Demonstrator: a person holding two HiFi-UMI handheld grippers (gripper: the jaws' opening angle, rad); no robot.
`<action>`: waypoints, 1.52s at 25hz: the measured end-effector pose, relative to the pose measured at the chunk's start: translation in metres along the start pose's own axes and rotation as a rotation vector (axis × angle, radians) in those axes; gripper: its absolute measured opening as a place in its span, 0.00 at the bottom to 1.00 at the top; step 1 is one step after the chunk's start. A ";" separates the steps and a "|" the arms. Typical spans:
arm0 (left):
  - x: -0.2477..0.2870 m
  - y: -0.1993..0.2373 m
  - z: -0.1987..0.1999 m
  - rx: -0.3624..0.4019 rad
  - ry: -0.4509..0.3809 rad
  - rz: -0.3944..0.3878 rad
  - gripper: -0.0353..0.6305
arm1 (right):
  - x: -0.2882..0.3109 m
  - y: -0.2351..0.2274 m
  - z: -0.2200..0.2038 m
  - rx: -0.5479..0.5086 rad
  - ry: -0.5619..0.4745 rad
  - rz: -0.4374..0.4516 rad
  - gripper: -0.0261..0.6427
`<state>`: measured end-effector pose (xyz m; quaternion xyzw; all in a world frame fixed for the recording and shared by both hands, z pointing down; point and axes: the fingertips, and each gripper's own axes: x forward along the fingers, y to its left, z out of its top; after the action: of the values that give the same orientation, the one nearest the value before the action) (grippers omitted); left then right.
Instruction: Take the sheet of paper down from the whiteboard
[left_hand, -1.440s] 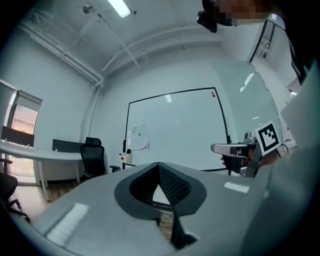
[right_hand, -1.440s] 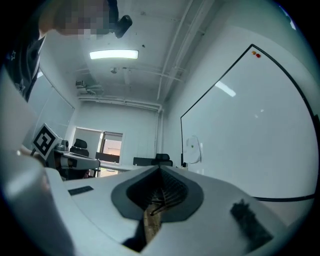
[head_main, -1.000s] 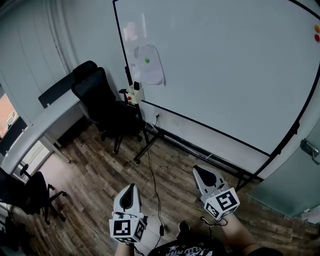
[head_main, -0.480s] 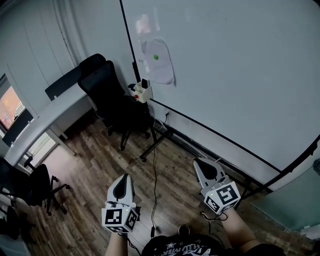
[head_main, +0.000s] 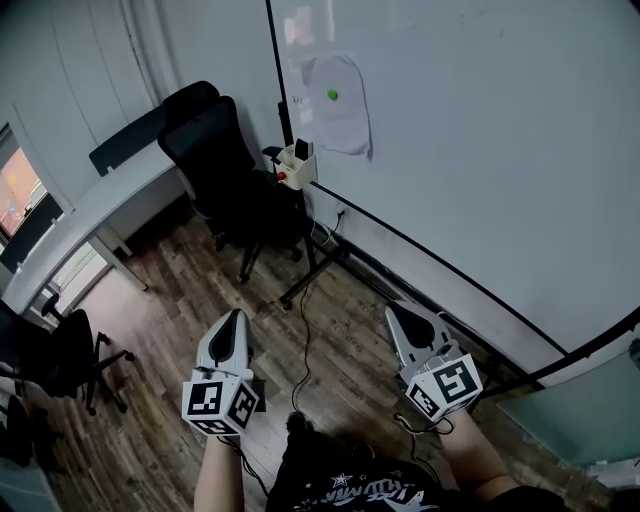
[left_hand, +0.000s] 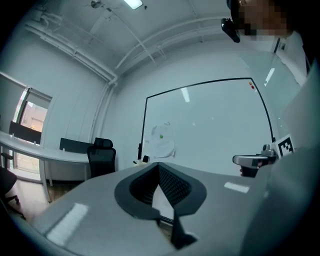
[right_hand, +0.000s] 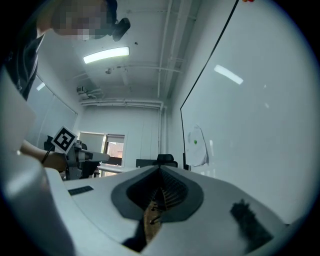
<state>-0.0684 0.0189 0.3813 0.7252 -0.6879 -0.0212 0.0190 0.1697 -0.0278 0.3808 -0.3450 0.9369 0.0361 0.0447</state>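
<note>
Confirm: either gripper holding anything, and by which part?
Nothing held. Left gripper and right gripper are shut, empty; white paper sheet hangs on the black-framed whiteboard.

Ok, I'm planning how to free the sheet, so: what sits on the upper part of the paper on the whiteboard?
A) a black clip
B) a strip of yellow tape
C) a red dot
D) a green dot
D: a small round green dot, likely a magnet, shows near the top of the sheet of paper on the whiteboard.
</note>
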 end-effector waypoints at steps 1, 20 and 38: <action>0.007 0.007 -0.002 -0.007 -0.001 -0.003 0.06 | 0.004 -0.001 -0.002 -0.007 0.007 -0.010 0.06; 0.146 0.150 0.000 -0.064 0.033 -0.175 0.06 | 0.171 0.006 -0.010 -0.044 0.046 -0.196 0.06; 0.219 0.150 -0.007 -0.096 0.043 -0.367 0.06 | 0.233 -0.024 -0.026 -0.078 0.096 -0.298 0.06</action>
<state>-0.2056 -0.2073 0.3958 0.8370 -0.5418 -0.0417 0.0641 0.0072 -0.1983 0.3805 -0.4831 0.8742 0.0488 -0.0087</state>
